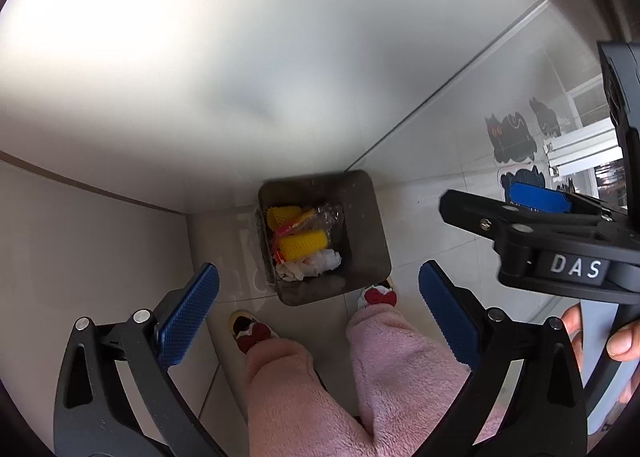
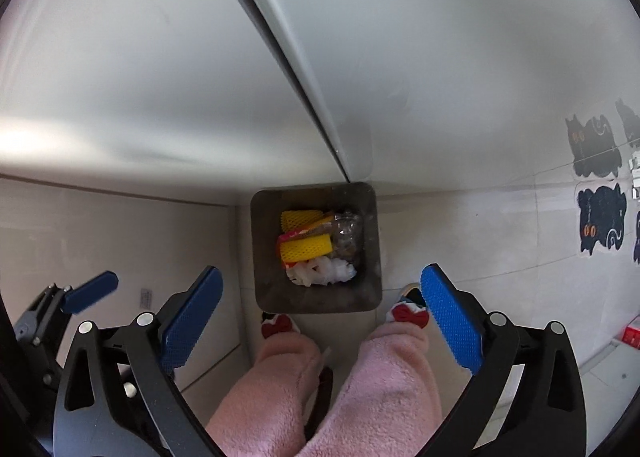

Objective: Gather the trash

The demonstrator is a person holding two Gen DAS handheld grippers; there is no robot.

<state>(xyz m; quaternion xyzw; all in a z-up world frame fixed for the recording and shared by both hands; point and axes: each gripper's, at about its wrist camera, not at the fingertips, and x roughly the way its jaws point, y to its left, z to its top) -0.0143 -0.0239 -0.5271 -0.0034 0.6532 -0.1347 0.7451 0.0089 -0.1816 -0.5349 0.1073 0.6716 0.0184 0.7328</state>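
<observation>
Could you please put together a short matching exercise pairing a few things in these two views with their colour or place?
Things:
1. foam fruit net
2. crumpled tissue
3. trash bin
4. cat stickers

Descriptions:
A. dark and square, on the floor by the person's feet
B. yellow
C. white, in the bin
D. black, on the floor off to the right

Pairs: 1-B, 2-C, 3-A, 4-D

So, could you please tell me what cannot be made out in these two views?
- Trash bin bottom: both views, covered by yellow foam nets, a clear wrapper and white crumpled paper.
- Right gripper jaws: left wrist view, cut off by the edge.
- Label on the floor: right wrist view, too small.
</observation>
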